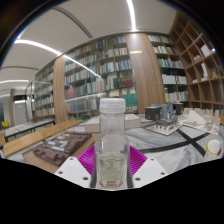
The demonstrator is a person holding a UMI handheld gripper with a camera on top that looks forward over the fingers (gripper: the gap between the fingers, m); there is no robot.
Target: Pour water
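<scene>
Wood-toned bookshelves [110, 65] fill the whole back of the room, packed with books, though none of the spines can be read from here. Below that there's a long table [165, 140] with clutter on it: a small machine-looking thing [165, 124], a whitish cup [213, 147] off to the side, and a dark tray [50, 150] on the other side. Front and centre is the clear plastic bottle [112, 140] with a white cap, standing upright right between the fingers of the gripper [112, 165]. The pads look like they're pressed against both sides, so I'd say it's clamped and held. My guess is the grab step is done, and next it needs carrying over to a cup and tilting. No label or brand visible on the bottle.
</scene>
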